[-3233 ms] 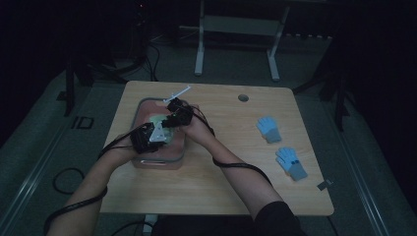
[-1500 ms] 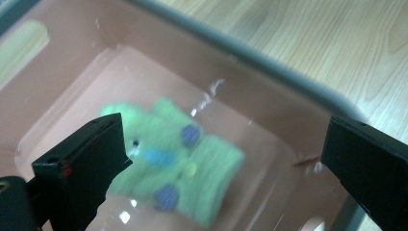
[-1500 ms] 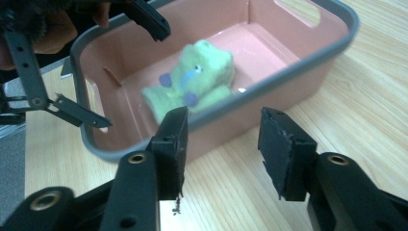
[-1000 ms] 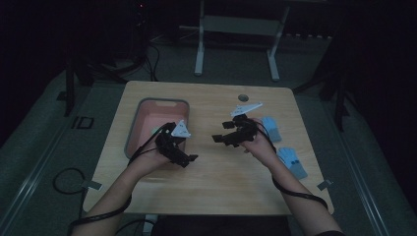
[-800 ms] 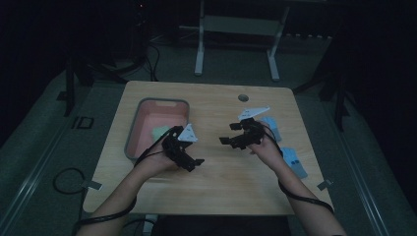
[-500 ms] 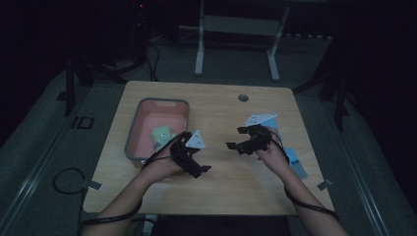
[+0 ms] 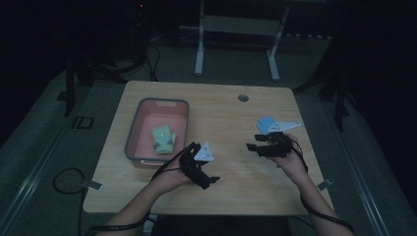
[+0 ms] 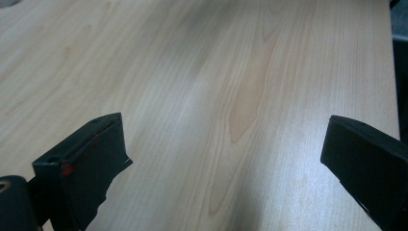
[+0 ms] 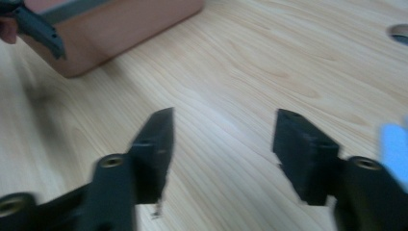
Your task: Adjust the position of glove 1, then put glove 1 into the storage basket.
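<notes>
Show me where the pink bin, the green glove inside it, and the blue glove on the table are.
pink bin (image 7: pixel 180 102), high view, on its far rim.
green glove (image 7: pixel 163 139), high view, on the middle of the glove.
blue glove (image 7: pixel 266 124), high view, on its part showing beyond the right hand's tool.

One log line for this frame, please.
left tongs: open, empty | right tongs: jaws just closing, empty | green toy: in pink bin | blue cloth: on table

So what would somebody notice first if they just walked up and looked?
Probably the pink tub on the left of the wooden table, with a small green glove lying inside. Next, the two black grippers held over the near side, the left gripper and the right gripper, both with jaws open and empty. A blue glove lies just beyond the right one.
</notes>
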A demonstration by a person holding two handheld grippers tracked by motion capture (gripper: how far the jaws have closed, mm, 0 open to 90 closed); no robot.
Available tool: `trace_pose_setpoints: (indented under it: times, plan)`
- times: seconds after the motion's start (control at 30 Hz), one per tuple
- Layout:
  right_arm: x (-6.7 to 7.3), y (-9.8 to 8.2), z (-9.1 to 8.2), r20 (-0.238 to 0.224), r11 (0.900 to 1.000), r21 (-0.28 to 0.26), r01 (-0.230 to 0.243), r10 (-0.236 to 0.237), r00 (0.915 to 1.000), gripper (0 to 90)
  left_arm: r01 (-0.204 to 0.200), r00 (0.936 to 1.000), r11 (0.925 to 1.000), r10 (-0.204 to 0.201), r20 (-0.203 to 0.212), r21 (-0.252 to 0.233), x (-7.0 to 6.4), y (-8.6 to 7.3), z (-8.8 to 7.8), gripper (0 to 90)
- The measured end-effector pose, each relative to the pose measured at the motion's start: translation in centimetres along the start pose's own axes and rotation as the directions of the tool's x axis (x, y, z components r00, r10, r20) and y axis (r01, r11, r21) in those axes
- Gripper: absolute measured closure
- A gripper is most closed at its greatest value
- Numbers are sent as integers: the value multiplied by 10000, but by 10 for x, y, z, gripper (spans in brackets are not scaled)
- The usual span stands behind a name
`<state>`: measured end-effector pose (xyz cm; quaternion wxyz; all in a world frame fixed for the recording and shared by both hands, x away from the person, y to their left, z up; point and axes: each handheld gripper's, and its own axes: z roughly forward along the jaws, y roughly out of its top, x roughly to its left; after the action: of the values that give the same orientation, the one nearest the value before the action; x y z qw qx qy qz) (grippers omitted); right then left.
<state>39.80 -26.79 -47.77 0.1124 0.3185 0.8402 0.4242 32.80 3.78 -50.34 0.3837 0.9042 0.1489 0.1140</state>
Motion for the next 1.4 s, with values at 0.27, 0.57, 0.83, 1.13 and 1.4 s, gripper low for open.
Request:
trace_pose_setpoints:
  times: [0.27,0.57,0.83,1.13,1.4]
  plan:
    - [-30,-14,-23,892,9998,-149,-143,156,9959,531,238,9995,9997,-238,205,-40,-7,-15,12,21]
    - [-75,-24,-28,2029,9976,-10,-699,686,9768,617,133,9996,9999,-132,251,-50,-18,-25,21,21]
    - [-107,-23,-10,2498,9943,325,-1011,899,9641,641,236,9993,9991,-225,314,-346,-20,-31,25,21]
    - [-124,-23,32,2567,9904,977,-978,698,9640,642,296,9995,9975,-288,132,-635,-20,-34,24,21]
    - [-129,-32,47,3099,9773,1355,-1630,1145,9438,666,221,9996,9978,-210,182,-625,-19,-36,23,32]
